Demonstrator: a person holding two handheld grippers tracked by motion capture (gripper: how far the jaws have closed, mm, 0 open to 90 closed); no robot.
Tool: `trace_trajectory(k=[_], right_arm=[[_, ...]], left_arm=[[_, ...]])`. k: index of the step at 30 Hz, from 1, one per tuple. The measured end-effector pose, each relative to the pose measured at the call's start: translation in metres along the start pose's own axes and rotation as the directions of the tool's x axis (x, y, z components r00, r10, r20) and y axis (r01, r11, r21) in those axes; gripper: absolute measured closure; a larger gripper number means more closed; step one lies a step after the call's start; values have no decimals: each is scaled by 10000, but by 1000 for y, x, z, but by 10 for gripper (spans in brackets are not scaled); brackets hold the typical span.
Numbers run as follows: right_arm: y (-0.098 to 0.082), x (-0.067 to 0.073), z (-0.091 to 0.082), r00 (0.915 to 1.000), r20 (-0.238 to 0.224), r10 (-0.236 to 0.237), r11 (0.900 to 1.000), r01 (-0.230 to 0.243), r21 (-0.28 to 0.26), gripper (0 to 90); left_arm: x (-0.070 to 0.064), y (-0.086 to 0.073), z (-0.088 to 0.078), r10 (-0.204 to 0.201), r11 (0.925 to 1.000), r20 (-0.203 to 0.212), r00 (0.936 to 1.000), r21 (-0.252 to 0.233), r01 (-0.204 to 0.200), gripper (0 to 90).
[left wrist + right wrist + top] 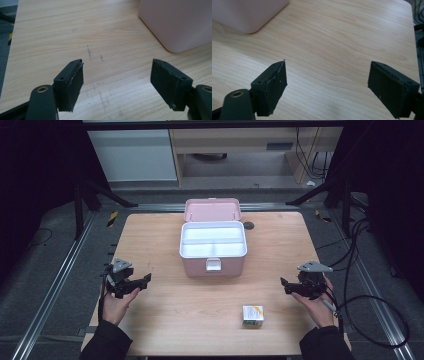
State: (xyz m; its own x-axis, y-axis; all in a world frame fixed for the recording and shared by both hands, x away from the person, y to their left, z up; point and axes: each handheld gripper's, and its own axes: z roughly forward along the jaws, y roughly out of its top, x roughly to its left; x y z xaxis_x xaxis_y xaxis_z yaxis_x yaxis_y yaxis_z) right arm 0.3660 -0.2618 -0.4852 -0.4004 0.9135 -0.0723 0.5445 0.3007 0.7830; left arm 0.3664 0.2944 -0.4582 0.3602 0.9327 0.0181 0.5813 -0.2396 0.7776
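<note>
So the biggest thing on the wooden table (pixel 165 320) is the pink storage box (pixel 212 262), sat with its lid (pixel 212 210) flipped back and a white divided tray (pixel 213 241) showing inside; it's seen ahead of and between both tools, its rounded corner poking into the left gripper view up and to the right of the jaws. It's probably rigid plastic, smooth-walled and a bit slippery, so it would best be steadied by the rim or the front latch (pixel 213 264) rather than squeezed. Next down, the left gripper (pixel 145 281) and right gripper (pixel 284 285) are both held released, jaws spread wide with nothing but bare wood between them. Smallest is the little white-and-yellow carton (pixel 253 315), found just inward of and a touch nearer the person than the right gripper. It looks light and thin-walled, easily crushed, so it should be pinched gently across two opposite flat sides.
</note>
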Motion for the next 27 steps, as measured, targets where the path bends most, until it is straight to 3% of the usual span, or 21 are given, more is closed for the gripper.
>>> trace_trajectory(k=[3, 4, 7, 10, 15, 18, 22, 27], right_arm=[[2, 2, -2, 9992, -296, -273, 9996, 274, 33, 165], [3, 5, -3, 9967, -623, -518, 9986, 525, 91, 168], [5, 9, -4, 9940, -737, -811, 9966, 819, 77, 177], [11, 17, -7, 9872, -997, -1242, 9918, 1264, 165, 184], [21, 29, -15, 9753, -1572, -1549, 9877, 1560, -54, 173], [26, 38, -24, 9619, -1888, -1976, 9799, 1995, -87, 173], [28, 48, -34, 9457, -2404, -2189, 9751, 2209, -190, 177], [26, 68, -41, 9167, -3080, -2546, 9650, 2616, -190, 178]], left_arm=[[-2, 0, 0, 147, 9999, 8, 9999, 69, -147, 265], [-3, -1, -1, 153, 9998, 6, 9999, 114, -153, 267], [-4, -2, -3, 148, 9997, 33, 9999, 205, -148, 269], [-5, -2, -5, 173, 9995, 93, 9998, 252, -176, 261], [-5, -3, -6, 234, 9990, 119, 9997, 378, -239, 254], [-7, -3, -7, 319, 9986, 60, 9995, 422, -322, 250], [-8, -5, -7, 327, 9983, 136, 9994, 476, -333, 247], [-10, -5, -6, 483, 9968, 159, 9987, 624, -492, 247]])
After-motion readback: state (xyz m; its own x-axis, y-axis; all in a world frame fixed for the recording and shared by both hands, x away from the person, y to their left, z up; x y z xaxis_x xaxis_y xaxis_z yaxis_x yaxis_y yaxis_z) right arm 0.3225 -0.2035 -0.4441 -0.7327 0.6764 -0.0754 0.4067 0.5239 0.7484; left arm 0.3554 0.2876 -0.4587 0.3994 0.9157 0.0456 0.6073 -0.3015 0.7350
